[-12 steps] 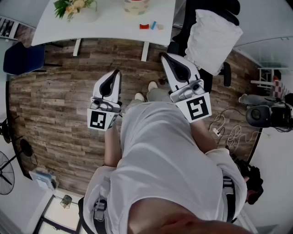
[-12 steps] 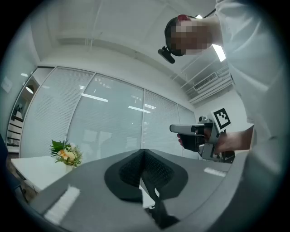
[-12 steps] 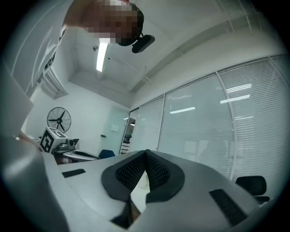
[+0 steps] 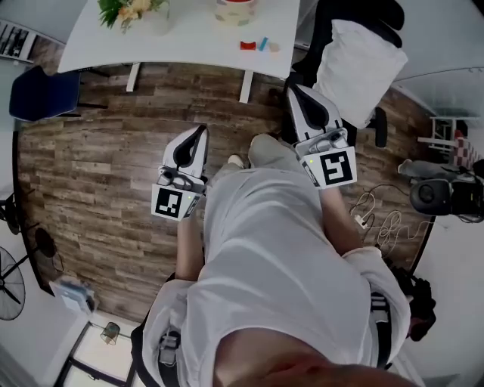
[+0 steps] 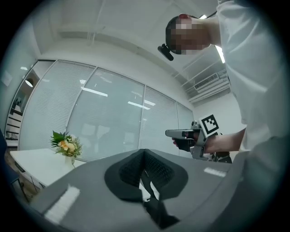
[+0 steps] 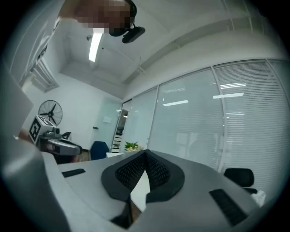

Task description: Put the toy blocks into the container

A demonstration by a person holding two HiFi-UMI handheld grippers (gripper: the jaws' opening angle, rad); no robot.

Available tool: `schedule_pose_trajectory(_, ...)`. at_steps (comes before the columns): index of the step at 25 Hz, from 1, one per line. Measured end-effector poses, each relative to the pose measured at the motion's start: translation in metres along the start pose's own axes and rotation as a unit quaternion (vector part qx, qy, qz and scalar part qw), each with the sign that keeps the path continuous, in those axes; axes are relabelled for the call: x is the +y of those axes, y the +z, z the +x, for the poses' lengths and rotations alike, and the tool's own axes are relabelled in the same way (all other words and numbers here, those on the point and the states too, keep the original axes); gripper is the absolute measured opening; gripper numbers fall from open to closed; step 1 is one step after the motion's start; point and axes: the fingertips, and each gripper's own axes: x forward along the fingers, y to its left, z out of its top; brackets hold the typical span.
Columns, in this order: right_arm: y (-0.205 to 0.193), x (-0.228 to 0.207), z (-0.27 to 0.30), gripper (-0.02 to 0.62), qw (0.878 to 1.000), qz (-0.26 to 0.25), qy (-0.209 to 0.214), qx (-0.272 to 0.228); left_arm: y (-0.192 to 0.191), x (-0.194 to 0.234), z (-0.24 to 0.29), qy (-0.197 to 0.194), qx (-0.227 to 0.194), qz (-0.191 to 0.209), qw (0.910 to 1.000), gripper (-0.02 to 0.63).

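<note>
Three toy blocks lie on the white table (image 4: pixel 181 45) at the top of the head view: a red one (image 4: pixel 248 45), a blue one (image 4: pixel 262 43) and a beige one (image 4: pixel 273 47). The container (image 4: pixel 236 9), a pale bowl with a red inside, stands just behind them at the frame's top edge. My left gripper (image 4: pixel 201 128) and right gripper (image 4: pixel 290 88) are held over the wooden floor, short of the table, pointing toward it. Both are shut with nothing between the jaws. In the gripper views the left gripper (image 5: pixel 144 152) and right gripper (image 6: pixel 146 153) show their pads closed together.
A vase of flowers (image 4: pixel 125 11) stands on the table's left part. A blue chair (image 4: pixel 41 91) is at the left, and a black chair with a white cushion (image 4: pixel 355 60) at the right. Cables and a camera (image 4: pixel 435 196) lie on the floor at the right; a fan (image 4: pixel 11 283) is at far left.
Both grippers have shifted a little to the right and forward, and the table with the blocks sits slightly lower in the head view. The jaws stay shut.
</note>
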Motion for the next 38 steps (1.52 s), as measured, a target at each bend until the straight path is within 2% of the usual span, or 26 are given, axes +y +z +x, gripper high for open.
schedule_pose_trajectory(3,-0.026,-0.03,-0.006,0.0,0.998,0.018,-0.042,0.03,-0.008,0.0,0.006,-0.006,0.003,-0.01,0.9999,-0.002)
schedule_pose_trajectory(5,-0.04,-0.045,-0.007,0.001,0.997,0.032,-0.054,0.036,-0.009,0.003,0.015,0.001,0.002,-0.013,0.9999,-0.002)
schedule_pose_trajectory(12,-0.09,-0.086,0.024,0.002,0.996,0.052,-0.062,0.047,-0.005,0.03,0.072,0.016,0.002,0.025,0.9996,-0.002)
schedule_pose_trajectory(17,-0.124,-0.127,0.061,0.005,0.996,0.062,-0.047,0.049,0.003,0.041,0.133,0.02,0.003,0.033,0.9992,-0.002)
schedule_pose_trajectory(19,-0.135,-0.141,0.075,0.087,0.995,0.068,-0.032,0.058,0.002,0.046,0.154,0.027,0.008,0.031,0.9991,-0.002)
schedule_pose_trajectory(21,-0.147,-0.155,0.089,0.218,0.994,0.075,-0.021,0.071,-0.001,0.05,0.173,0.029,0.016,0.033,0.9989,-0.002)
schedule_pose_trajectory(23,-0.162,-0.168,0.105,0.286,0.994,0.077,-0.018,0.082,-0.004,0.054,0.189,0.026,0.017,0.039,0.9987,-0.002)
schedule_pose_trajectory(25,-0.183,-0.178,0.119,0.328,0.993,0.072,-0.016,0.097,-0.007,0.057,0.201,0.023,0.015,0.042,0.9987,-0.002)
schedule_pose_trajectory(28,-0.224,-0.187,0.137,0.374,0.99,0.06,-0.012,0.13,-0.015,0.06,0.215,0.027,0.029,0.034,0.9987,-0.002)
schedule_pose_trajectory(35,-0.323,-0.182,0.174,0.395,0.976,0.026,0.03,0.216,-0.021,0.069,0.226,0.039,0.037,0.011,0.9985,-0.002)
schedule_pose_trajectory(38,-0.361,-0.178,0.19,0.399,0.966,0.034,0.042,0.253,-0.022,0.079,0.224,0.05,0.038,0.009,0.998,-0.002)
